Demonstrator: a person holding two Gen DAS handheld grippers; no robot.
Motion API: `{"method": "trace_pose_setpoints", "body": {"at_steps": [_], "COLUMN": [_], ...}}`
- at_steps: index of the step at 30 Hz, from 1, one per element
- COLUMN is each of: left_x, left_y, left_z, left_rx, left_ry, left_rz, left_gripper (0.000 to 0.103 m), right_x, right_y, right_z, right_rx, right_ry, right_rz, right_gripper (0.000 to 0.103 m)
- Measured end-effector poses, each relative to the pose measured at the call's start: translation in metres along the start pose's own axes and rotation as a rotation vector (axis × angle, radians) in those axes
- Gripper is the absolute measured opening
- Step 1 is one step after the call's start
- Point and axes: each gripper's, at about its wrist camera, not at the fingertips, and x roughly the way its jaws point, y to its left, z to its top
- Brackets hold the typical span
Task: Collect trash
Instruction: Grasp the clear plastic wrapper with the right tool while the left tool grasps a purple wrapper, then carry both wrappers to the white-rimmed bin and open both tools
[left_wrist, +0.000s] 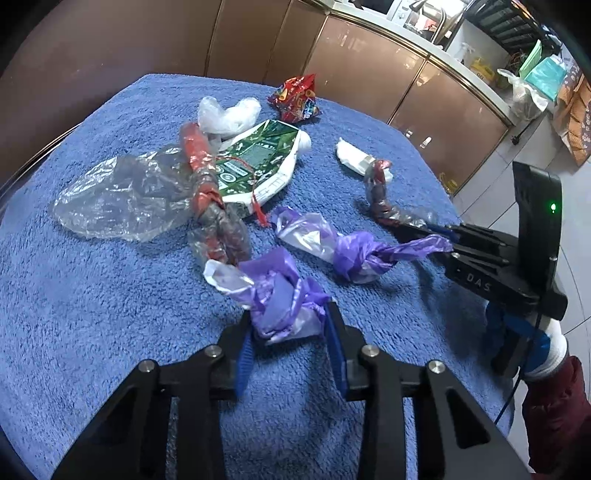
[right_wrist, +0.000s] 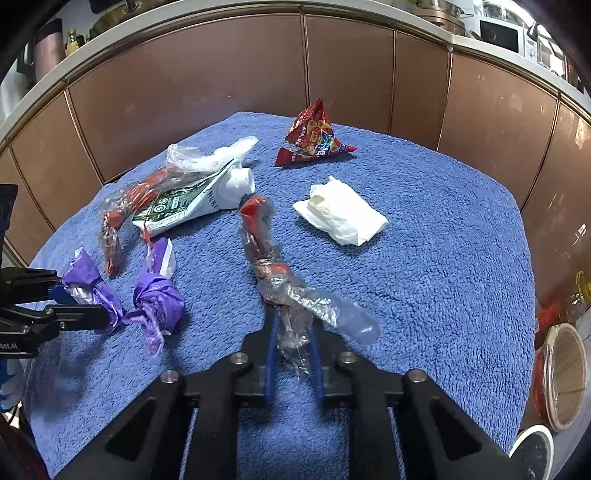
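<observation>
Bare blue towel lies open on the right; wrappers crowd its left half.

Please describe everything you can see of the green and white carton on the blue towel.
The green and white carton is flattened and creased, apparently coated paperboard, with green printed panels and a white screw spout pointing toward the cabinets. It lies flat on the blue towel. A red and clear twisted wrapper lies across one edge, and a crumpled clear bag touches its far side.
</observation>
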Motion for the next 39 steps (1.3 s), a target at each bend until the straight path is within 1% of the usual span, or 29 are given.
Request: {"method": "trace_pose_setpoints", "body": {"at_steps": [3,9,16,21,27,29,31,33,35,37,38,39], "left_x": [-0.005,-0.021,-0.046,-0.065,-0.079,-0.078,-0.074,-0.068,-0.06,-0.048,-0.043,-0.036], "left_y": [0.003,0.001,-0.006,-0.018,-0.041,-0.051,-0.069,-0.089,-0.117,-0.152,-0.164,-0.18], "left_z": [-0.005,-0.016,-0.026,-0.028,-0.027,-0.019,-0.01,0.0,0.011,0.024,0.028,0.033], "left_rx": [-0.012,-0.008,0.013,0.048,0.109,0.131,0.178,0.231,0.29,0.36,0.381,0.406], "left_ry": [-0.003,-0.022,-0.063,-0.096,-0.113,-0.112,-0.111,-0.108,-0.099,-0.09,-0.085,-0.077], "left_rz": [-0.016,-0.033,-0.054,-0.064,-0.081,-0.105,-0.116,-0.127,-0.152,-0.188,-0.203,-0.222], "left_gripper": [0.027,0.026,0.026,0.026,0.026,0.026,0.026,0.026,0.026,0.026,0.026,0.026], "right_x": [-0.005,-0.023,-0.052,-0.082,-0.12,-0.134,-0.146,-0.161,-0.174,-0.192,-0.197,-0.206], "right_y": [0.003,0.01,0.018,0.02,0.006,-0.005,-0.017,-0.037,-0.055,-0.081,-0.089,-0.103], "right_z": [-0.003,-0.014,-0.031,-0.043,-0.059,-0.066,-0.074,-0.085,-0.096,-0.111,-0.117,-0.126], "right_rx": [0.007,0.042,0.1,0.151,0.225,0.26,0.293,0.343,0.391,0.465,0.486,0.521], "right_ry": [-0.007,-0.029,-0.074,-0.133,-0.21,-0.236,-0.256,-0.278,-0.295,-0.319,-0.325,-0.332], "right_rz": [-0.004,-0.016,-0.028,-0.043,-0.083,-0.114,-0.15,-0.214,-0.264,-0.33,-0.352,-0.392], "right_gripper": [0.011,0.011,0.01,0.01,0.01,0.01,0.01,0.01,0.01,0.01,0.01,0.01]}}
